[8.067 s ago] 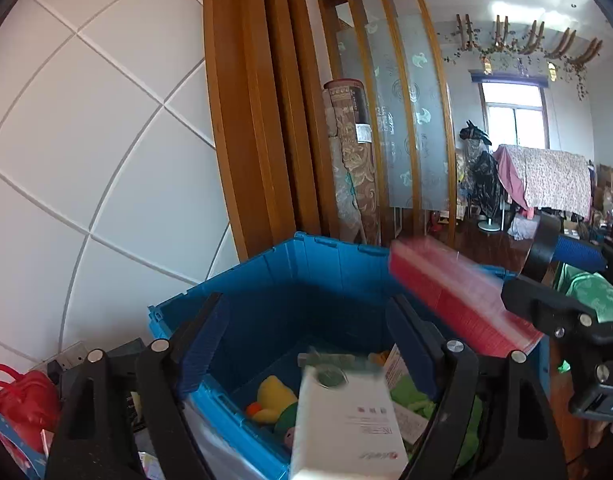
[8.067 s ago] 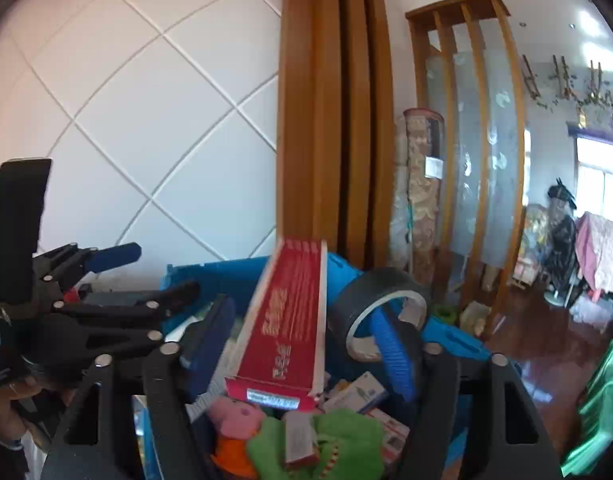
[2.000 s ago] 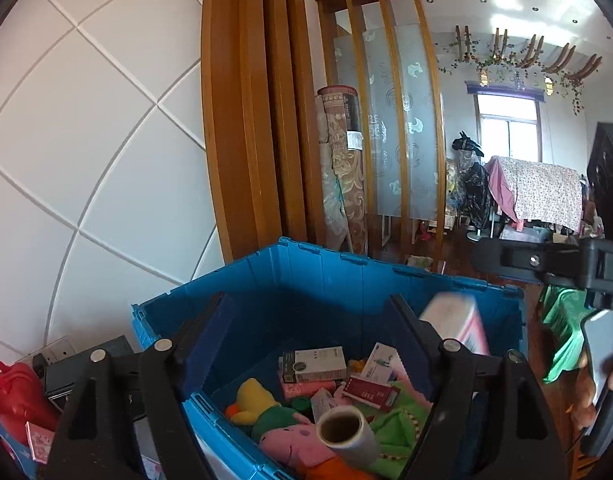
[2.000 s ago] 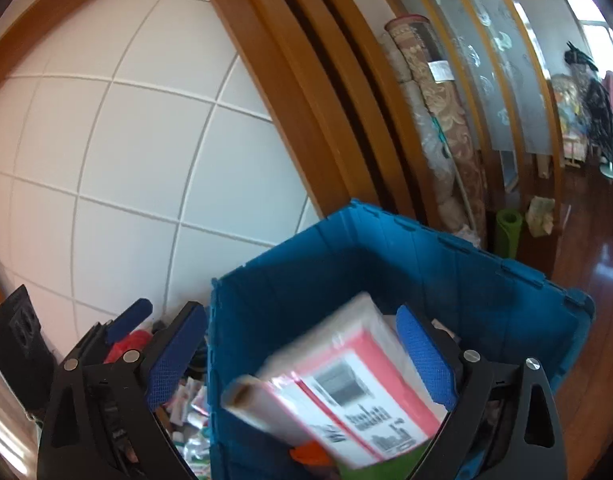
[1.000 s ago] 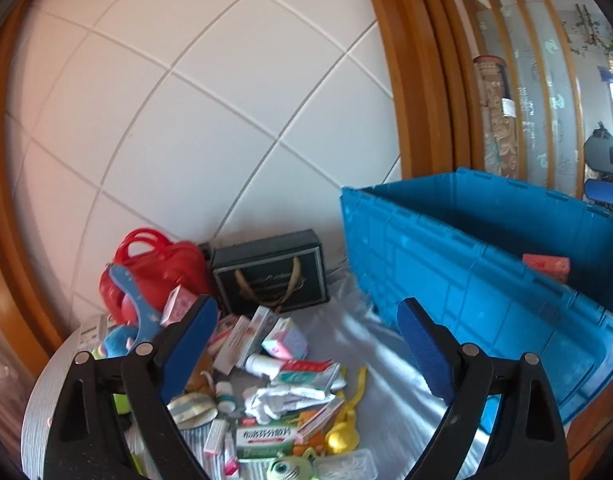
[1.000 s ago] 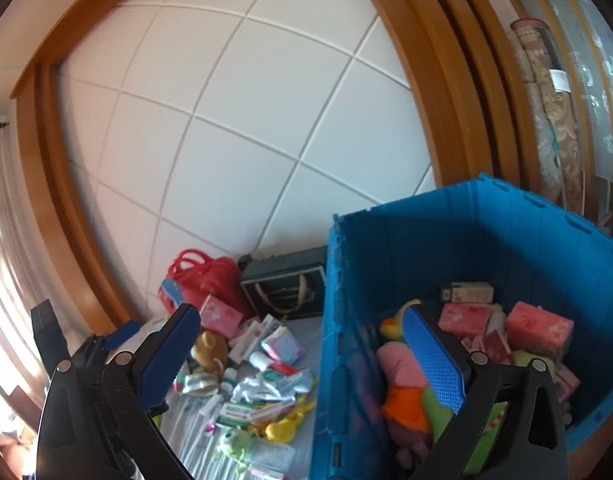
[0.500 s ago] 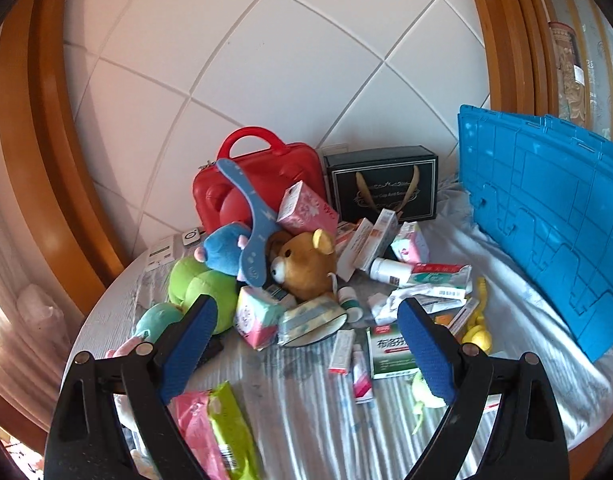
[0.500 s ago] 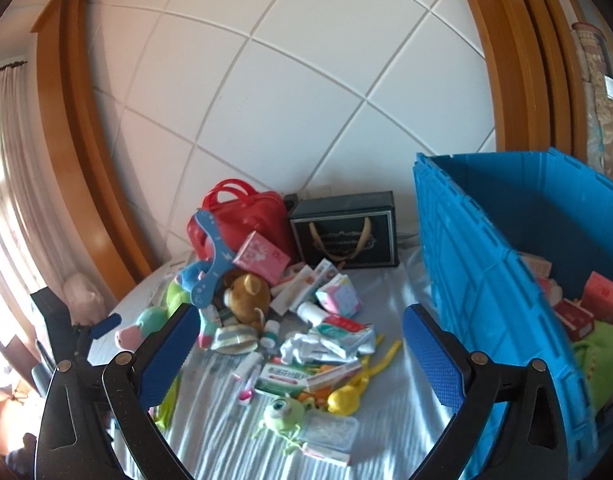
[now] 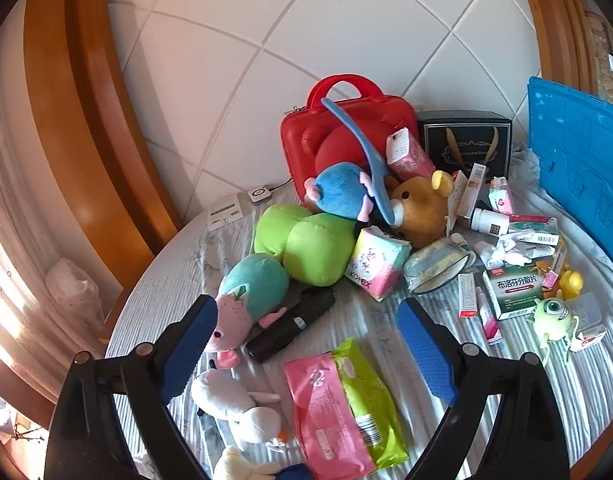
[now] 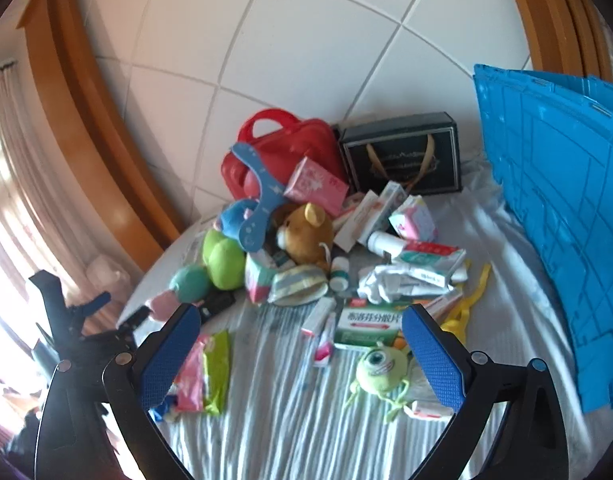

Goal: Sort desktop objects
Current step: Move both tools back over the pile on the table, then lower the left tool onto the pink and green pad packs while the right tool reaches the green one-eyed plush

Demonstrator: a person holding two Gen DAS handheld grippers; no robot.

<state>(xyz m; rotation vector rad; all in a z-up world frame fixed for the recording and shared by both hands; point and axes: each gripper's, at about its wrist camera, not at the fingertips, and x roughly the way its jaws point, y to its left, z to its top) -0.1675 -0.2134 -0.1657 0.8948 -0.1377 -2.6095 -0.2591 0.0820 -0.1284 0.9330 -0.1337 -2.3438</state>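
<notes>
A heap of loose items lies on a round table with a striped cloth [image 10: 290,420]. My left gripper [image 9: 306,346] hangs open and empty above a black remote-like object [image 9: 290,320] and a pink and green wipes pack [image 9: 342,400], with a teal and pink plush [image 9: 250,292] by its left finger. Also open and empty, my right gripper [image 10: 300,356] hovers over a green and white medicine box [image 10: 370,322] and a green one-eyed toy [image 10: 380,368]. The blue crate [image 10: 554,216] stands at the right.
Against the tiled wall stand a red case [image 9: 346,128] and a black gift box [image 9: 466,140]. A brown bear [image 9: 418,208], a lime plush [image 9: 306,240], tissue packs and several small boxes crowd the middle. The table's edge curves along the left.
Both views have swung left, away from the blue crate, and dropped toward the pile on the table. Both grippers stayed open and empty.
</notes>
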